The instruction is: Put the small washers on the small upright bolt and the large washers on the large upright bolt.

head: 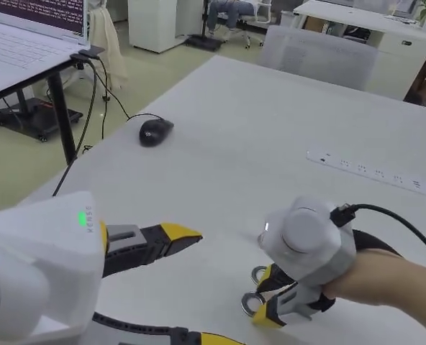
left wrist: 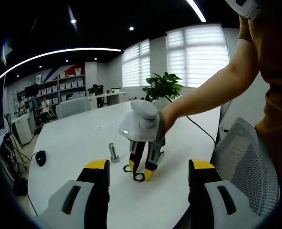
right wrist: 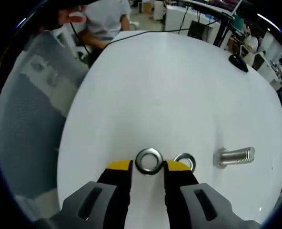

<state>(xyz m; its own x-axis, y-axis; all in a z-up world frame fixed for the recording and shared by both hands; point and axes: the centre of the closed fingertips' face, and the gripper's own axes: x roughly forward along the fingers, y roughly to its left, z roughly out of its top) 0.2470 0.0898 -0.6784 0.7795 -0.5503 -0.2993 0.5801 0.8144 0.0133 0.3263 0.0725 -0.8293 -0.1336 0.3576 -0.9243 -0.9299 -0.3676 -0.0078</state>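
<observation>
The right gripper (right wrist: 149, 167) is reaching down to the table (right wrist: 179, 86), gripped from above by a hand (head: 375, 277). Its jaws are sitting narrow, one on each side of a washer (right wrist: 149, 161) that is lying flat at the very tips. I cannot tell whether they are pinching the washer or only flanking it. In the right gripper view a second washer (right wrist: 185, 161) is lying just beside the first, touching or nearly touching the outer edge of one jaw tip. It is resting flat on the table, outside the jaws. Beyond it, on the same side and a little apart, the bolt (right wrist: 234, 156) is showing its threaded shank. In the left gripper view the bolt is standing upright on its head, near the right gripper, with nothing on it.

The left gripper (left wrist: 148, 166) is hanging over the near part of the table with its jaws spread wide, holding nothing. It is pointing across at the right gripper and the two washers.

In the head view a mouse (head: 155, 131) is lying well apart, farther up the table, with its cable trailing off the edge. A power strip (head: 375, 172) is lying towards the far side. A mesh chair (left wrist: 248, 157) is standing at the table's edge, beside the person's arm
</observation>
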